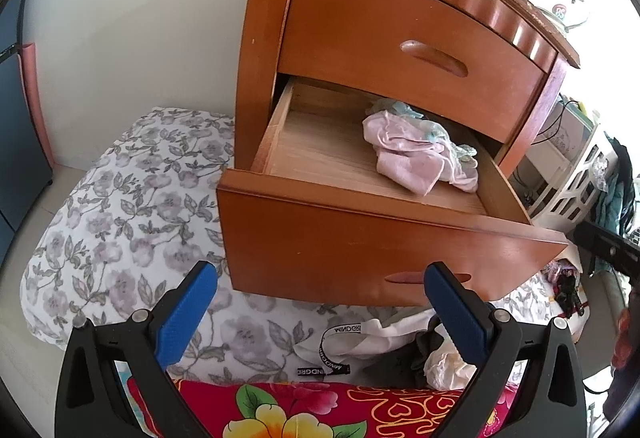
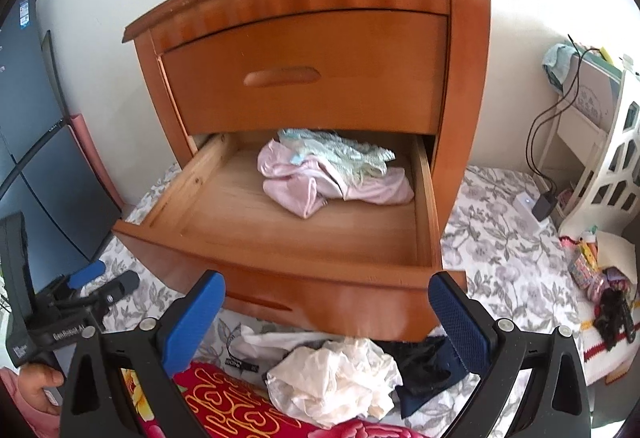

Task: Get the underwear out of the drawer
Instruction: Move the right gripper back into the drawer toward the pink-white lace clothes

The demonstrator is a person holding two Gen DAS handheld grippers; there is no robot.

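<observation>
The wooden nightstand's lower drawer (image 1: 320,238) (image 2: 280,270) is pulled out. Inside lies a crumpled heap of underwear: a pale pink piece (image 1: 412,153) (image 2: 304,181) with a mint lace piece (image 1: 440,133) (image 2: 352,153) on top of it, towards the drawer's back right. My left gripper (image 1: 320,298) hangs open in front of the drawer's face, nothing between its blue pads. My right gripper (image 2: 326,310) is open too, just below the drawer's front, empty. The left gripper (image 2: 100,278) also shows at the far left of the right wrist view, held by a hand (image 2: 36,390).
The upper drawer (image 2: 304,73) is shut. On the floral sheet (image 1: 120,222) under the drawer lie a white garment (image 2: 336,378), a dark one (image 2: 424,366) and a red flowered cloth (image 1: 300,414). A white shelf (image 2: 616,165) and charger cable (image 2: 540,165) stand at the right.
</observation>
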